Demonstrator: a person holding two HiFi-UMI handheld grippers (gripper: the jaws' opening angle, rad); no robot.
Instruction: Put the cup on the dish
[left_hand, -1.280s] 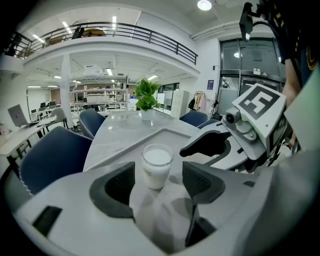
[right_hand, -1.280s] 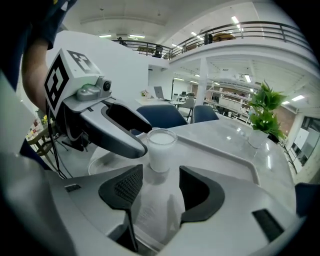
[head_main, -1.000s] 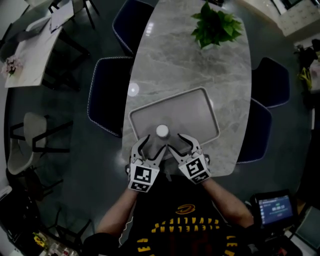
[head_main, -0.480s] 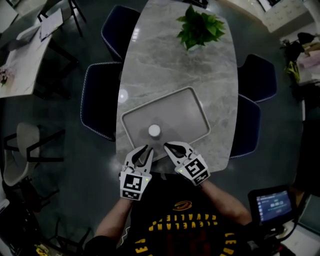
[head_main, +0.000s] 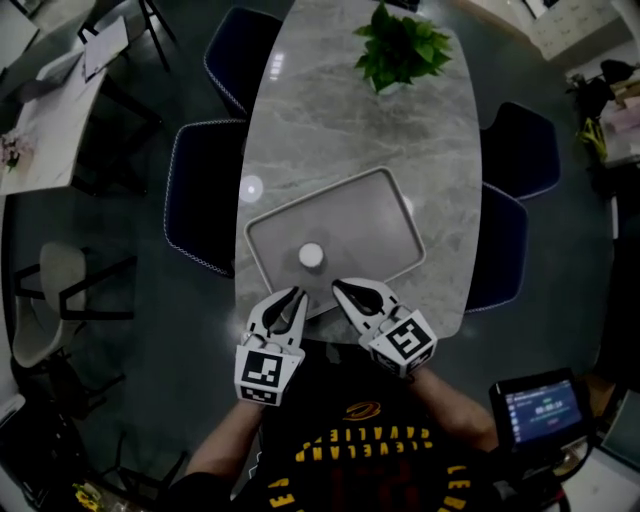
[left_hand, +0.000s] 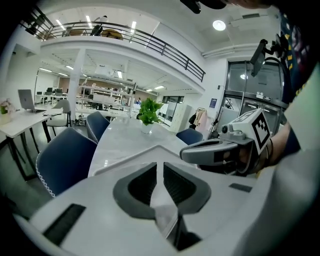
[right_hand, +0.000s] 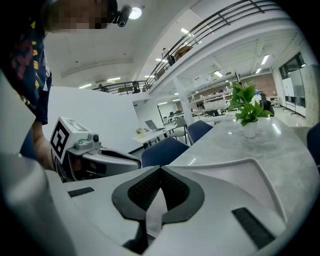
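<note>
Two grippers are held side by side at the near edge of the surface (head_main: 370, 120), each pointing forward toward the dish (head_main: 365, 215). The dish is a grey rectangular tray with a raised rim; it lies at a slant on the near half of the surface. The cup (head_main: 311, 256) is white and stands upright on the dish, close to its near rim. The left gripper (head_main: 297, 294) has just been closing its fingers, which now meet at the tips; the left gripper view shows nothing between them. The right gripper (head_main: 339, 288) also has its fingers pressed together at the tips with nothing between them, as the right gripper view shows. In the head view the cup lies just beyond both sets of fingertips and between them, slightly nearer the left pair. Neither gripper touches the cup, and a strip of bare tray floor separates it from each fingertip. One potted plant (head_main: 400, 45) stands at the far end of the surface, well apart from the dish. Several dark blue chairs (head_main: 205, 195) flank both long sides of the surface.
</note>
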